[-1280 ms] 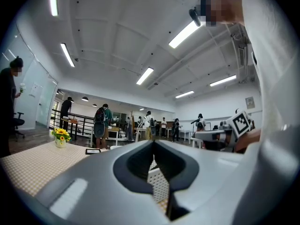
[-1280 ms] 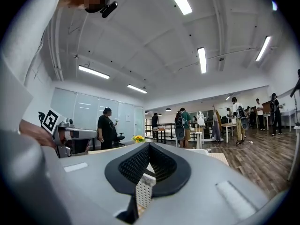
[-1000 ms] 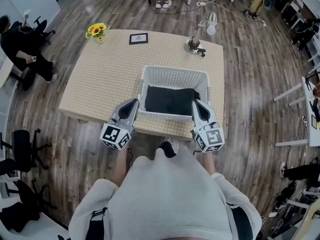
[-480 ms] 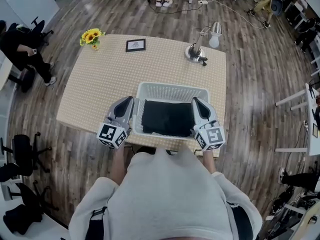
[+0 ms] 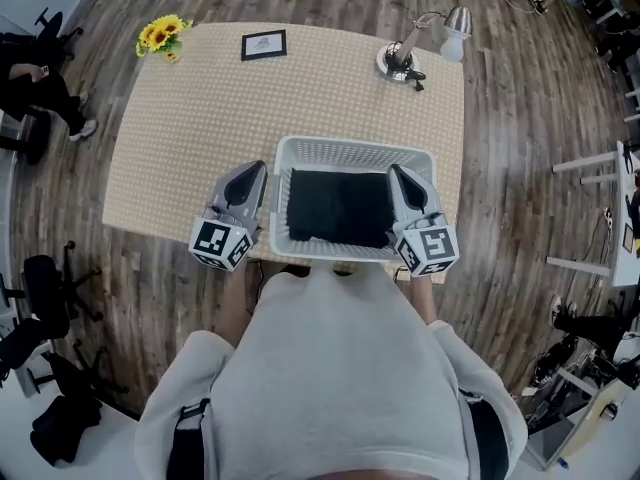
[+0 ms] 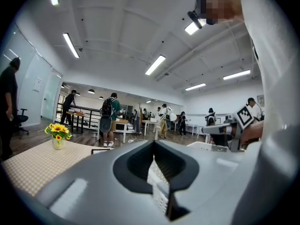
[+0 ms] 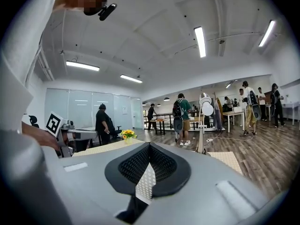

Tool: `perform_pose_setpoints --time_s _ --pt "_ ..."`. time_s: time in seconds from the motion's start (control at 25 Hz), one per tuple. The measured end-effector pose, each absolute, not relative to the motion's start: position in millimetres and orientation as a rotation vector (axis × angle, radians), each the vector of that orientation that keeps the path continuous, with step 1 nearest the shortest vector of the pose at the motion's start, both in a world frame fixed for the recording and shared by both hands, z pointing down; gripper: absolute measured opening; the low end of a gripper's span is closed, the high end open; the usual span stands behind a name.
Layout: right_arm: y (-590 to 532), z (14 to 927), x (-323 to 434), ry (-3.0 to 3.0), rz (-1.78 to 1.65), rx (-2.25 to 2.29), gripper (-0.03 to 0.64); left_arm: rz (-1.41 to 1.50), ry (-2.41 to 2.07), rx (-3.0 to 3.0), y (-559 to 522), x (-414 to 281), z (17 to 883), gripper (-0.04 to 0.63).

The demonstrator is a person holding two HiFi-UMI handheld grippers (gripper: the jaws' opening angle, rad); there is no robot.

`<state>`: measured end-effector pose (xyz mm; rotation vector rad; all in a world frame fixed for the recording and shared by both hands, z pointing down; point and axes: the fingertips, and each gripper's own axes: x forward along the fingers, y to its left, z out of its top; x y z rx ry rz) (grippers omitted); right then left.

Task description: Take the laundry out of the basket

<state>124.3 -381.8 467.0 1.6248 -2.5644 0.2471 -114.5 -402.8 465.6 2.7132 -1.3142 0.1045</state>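
Note:
A white lattice laundry basket stands at the near edge of the beige table. Dark folded laundry fills its bottom. My left gripper lies just outside the basket's left wall, jaws shut, nothing between them. My right gripper sits over the basket's right wall, also shut and holding nothing. In the left gripper view the tips meet, with the white basket wall showing behind them. In the right gripper view the jaws are closed, with a lattice surface behind.
At the table's far edge are a vase of sunflowers, a small picture frame and a desk lamp. Office chairs stand on the wood floor to the left. A seated person is at the upper left.
Both grippers have moved forward from the basket's near corners to alongside its side walls. The head view has drawn closer over the table. The jaws stayed shut.

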Motion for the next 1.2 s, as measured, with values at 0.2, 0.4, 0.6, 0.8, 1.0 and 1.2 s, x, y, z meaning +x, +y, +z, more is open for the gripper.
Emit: perform_pose_setpoints --time_s 0.2,0.4,0.6,0.8,1.0,1.2 --pt "-396.2 483.8 110.3 -2.527 0.335 1.583 -0.002 0.131 -1.321 2.630 -419.3 -140.4 490.1 0.008" --pt "-402.9 510.0 100.5 -2.469 0.363 1.494 -0.002 0.145 -1.313 2.594 -426.8 -149.3 509.3 0.008" --pt "-392.8 544.7 76.3 -2.205 -0.020 1.150 -0.002 0.134 -1.300 2.586 -429.3 -151.9 513.4 0.008" --pt "-376.8 600.6 62.9 -1.774 -0.449 0.663 0.000 0.113 -1.304 2.579 -433.9 -153.5 513.9 0.008" --pt "-380.5 604.3 59.1 -1.778 -0.442 0.649 0.000 0.088 -1.315 2.563 -434.4 -156.9 514.6 0.008" --pt "-370.5 637.9 61.0 -1.808 -0.196 0.492 0.209 0.078 -1.330 2.546 -434.1 -160.5 517.6 0.008"
